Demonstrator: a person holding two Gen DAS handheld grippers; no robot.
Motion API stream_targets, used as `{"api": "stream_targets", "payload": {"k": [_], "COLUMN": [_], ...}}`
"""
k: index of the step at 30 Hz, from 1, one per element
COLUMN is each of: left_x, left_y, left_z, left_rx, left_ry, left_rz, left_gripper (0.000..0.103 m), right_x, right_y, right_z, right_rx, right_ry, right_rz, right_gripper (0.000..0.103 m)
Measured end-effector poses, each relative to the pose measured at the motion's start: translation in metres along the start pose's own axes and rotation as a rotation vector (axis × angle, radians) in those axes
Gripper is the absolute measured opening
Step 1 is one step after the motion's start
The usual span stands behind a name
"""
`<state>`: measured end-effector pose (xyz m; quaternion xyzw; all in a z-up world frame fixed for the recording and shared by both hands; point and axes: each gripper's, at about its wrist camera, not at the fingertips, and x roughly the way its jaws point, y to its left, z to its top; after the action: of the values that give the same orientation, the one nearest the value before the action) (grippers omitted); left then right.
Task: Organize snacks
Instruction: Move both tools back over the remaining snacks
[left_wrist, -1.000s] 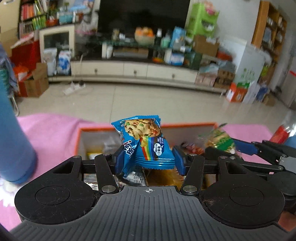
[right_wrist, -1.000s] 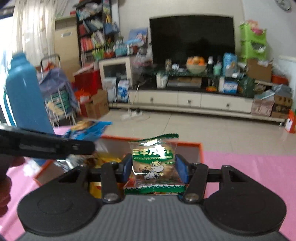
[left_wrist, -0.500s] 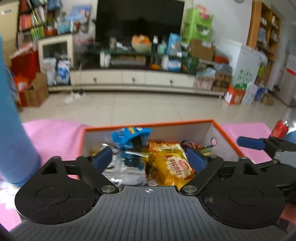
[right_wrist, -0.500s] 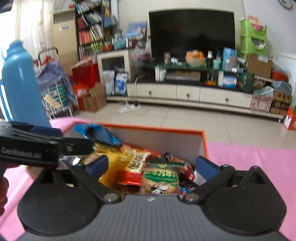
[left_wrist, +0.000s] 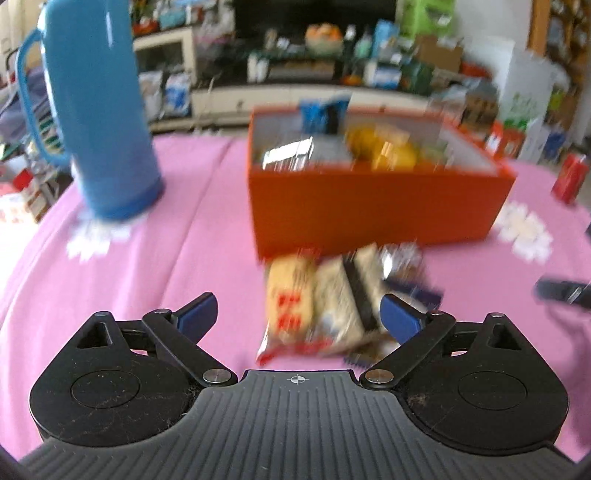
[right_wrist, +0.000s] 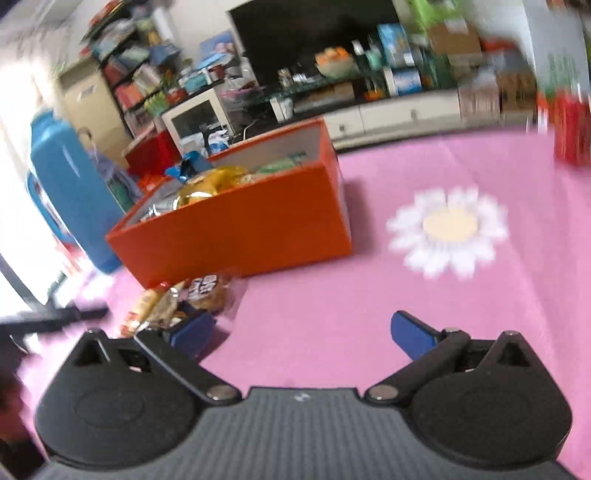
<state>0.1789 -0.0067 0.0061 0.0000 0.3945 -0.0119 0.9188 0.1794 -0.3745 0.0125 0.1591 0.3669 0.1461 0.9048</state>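
No print readable; frames blurred. One pkt in the snack pile (left_wrist: 325, 306) shows red marks, too smeared to read. Pile lies on pink cloth (left_wrist: 166, 258) just in front of the orange box (left_wrist: 369, 206), w/ a clear-wrapped cookie pkt (right_wrist: 208, 293) at its edge. Box holds more snacks: yellow bags (left_wrist: 388, 147), silver pkt (left_wrist: 291, 153), blue pkt (left_wrist: 325, 112) sticking up at back. Blue thermos (left_wrist: 99, 107) stands left of box; red can (left_wrist: 569, 177) far right. Left gripper (left_wrist: 299, 314) has just been opening; fingers wide, pile between them, not pressed. Right gripper (right_wrist: 301, 328) spread fully, only cloth between.
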Motion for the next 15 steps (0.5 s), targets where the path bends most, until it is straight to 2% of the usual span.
{"api": "stream_targets", "payload": {"k": [2, 5, 8, 11, 12, 13, 14, 15], "left_x": [0.007, 0.021, 0.048, 0.072, 0.079, 0.082, 0.082, 0.080], "left_y": [-0.002, 0.001, 0.008, 0.012, 0.015, 0.020, 0.025, 0.029], "left_z": [-0.001, 0.009, 0.018, 0.022, 0.021, 0.021, 0.020, 0.018], "left_rx": [-0.006, -0.020, -0.019, -0.014, -0.022, -0.037, -0.054, -0.067], "left_ry": [0.007, 0.006, 0.066, 0.106, 0.122, 0.140, 0.148, 0.151], "left_rz": [0.025, 0.078, 0.043, 0.086, 0.089, 0.078, 0.067, 0.070], "left_gripper": [0.074, 0.074, 0.073, 0.052, 0.040, 0.022, 0.019, 0.012], "right_x": [0.002, 0.000, 0.002, 0.003, 0.002, 0.002, 0.003, 0.003], "right_y": [-0.009, -0.014, -0.025, -0.033, -0.034, -0.034, -0.033, -0.032], "right_z": [0.005, 0.009, 0.010, 0.009, 0.010, 0.010, 0.010, 0.009], "right_rx": [0.037, 0.011, 0.048, 0.089, 0.089, 0.088, 0.086, 0.082], "right_ry": [0.009, -0.011, 0.000, 0.009, 0.009, 0.009, 0.010, 0.013], "right_rz": [0.010, -0.035, -0.038, -0.041, -0.044, -0.045, -0.045, -0.046], "right_gripper": [0.103, 0.103, 0.103, 0.103, 0.103, 0.103, 0.103, 0.103]}}
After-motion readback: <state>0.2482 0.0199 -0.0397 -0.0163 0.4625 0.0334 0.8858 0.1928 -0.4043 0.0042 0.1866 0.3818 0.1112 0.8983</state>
